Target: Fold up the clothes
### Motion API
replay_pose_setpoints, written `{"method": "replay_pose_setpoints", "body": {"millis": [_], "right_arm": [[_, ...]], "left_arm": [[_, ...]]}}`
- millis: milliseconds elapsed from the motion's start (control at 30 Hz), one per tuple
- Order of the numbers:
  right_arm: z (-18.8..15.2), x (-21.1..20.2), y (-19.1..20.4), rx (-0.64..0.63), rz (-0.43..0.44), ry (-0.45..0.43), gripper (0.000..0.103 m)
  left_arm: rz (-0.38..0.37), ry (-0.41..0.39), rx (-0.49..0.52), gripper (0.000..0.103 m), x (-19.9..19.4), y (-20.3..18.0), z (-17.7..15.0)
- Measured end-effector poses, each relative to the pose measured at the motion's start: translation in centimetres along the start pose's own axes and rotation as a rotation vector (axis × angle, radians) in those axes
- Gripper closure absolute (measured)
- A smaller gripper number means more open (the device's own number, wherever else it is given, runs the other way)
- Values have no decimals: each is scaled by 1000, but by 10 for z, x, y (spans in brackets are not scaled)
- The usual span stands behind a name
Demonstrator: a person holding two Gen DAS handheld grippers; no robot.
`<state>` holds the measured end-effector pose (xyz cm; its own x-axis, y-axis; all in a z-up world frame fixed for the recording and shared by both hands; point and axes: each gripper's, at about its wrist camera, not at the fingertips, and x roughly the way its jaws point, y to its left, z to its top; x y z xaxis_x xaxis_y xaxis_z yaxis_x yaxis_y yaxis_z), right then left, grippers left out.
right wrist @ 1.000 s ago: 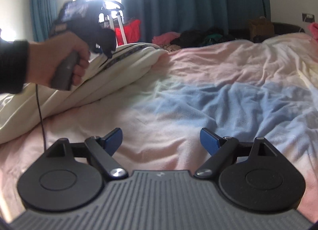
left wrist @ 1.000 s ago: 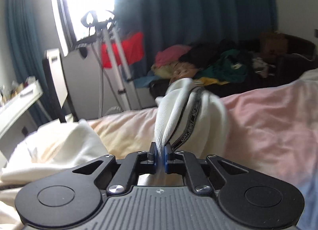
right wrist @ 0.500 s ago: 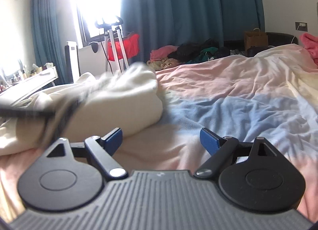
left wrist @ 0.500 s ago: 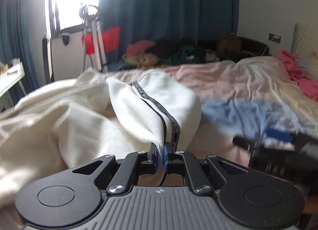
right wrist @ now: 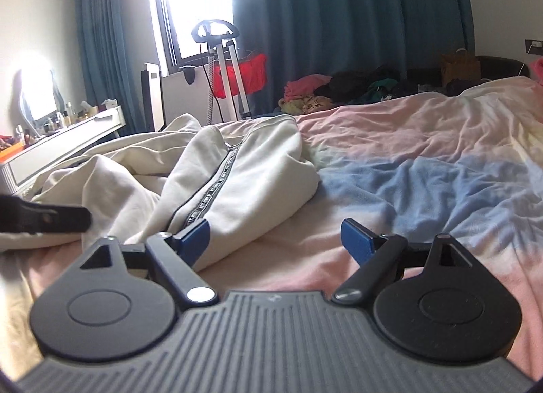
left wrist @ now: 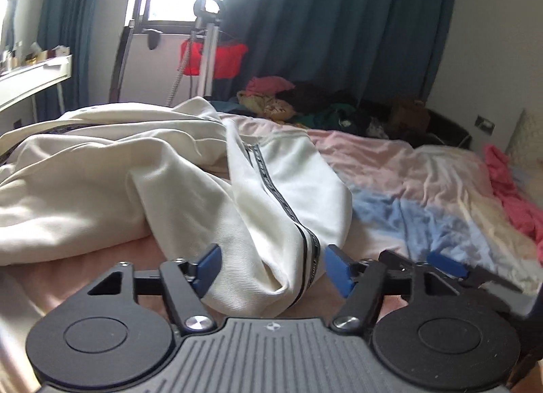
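A cream garment with a black-and-white side stripe lies bunched on the bed; it also shows in the right wrist view. My left gripper is open, with the garment's striped end lying between its jaws, not clamped. My right gripper is open and empty, low over the sheet just right of the garment. Its fingers show at the right of the left wrist view. A finger of the left gripper shows at the left of the right wrist view.
The bed has a pink and blue sheet. A pink cloth lies at its right side. A pile of clothes sits beyond the far edge, with a metal stand and a white desk at the left.
My left gripper has opened and let go of the garment's striped end, which now rests on the bed. The right gripper has stayed open and moved closer beside the garment.
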<state>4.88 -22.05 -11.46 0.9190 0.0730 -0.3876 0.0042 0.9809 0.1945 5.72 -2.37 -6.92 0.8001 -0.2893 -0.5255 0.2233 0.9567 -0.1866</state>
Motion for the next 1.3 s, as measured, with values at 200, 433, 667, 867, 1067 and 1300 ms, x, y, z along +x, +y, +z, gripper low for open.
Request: {"method": "replay_pose_setpoints", "body": {"millis": [200, 433, 667, 867, 1067, 1300], "right_arm": [[3, 16, 2, 109, 27, 63, 25], [58, 73, 37, 21, 32, 72, 25], [116, 220, 85, -119, 2, 194, 27], [111, 322, 98, -124, -53, 325, 27], [94, 348, 100, -157, -105, 382, 32], [95, 337, 106, -161, -70, 368, 88]], "left_arm": [[23, -27, -32, 27, -12, 12, 13], [46, -79, -138, 25, -16, 49, 27], [26, -57, -363, 25, -2, 105, 25], [36, 11, -403, 25, 30, 127, 12], [-14, 62, -457, 25, 46, 133, 2], [11, 47, -434, 25, 40, 130, -1]]}}
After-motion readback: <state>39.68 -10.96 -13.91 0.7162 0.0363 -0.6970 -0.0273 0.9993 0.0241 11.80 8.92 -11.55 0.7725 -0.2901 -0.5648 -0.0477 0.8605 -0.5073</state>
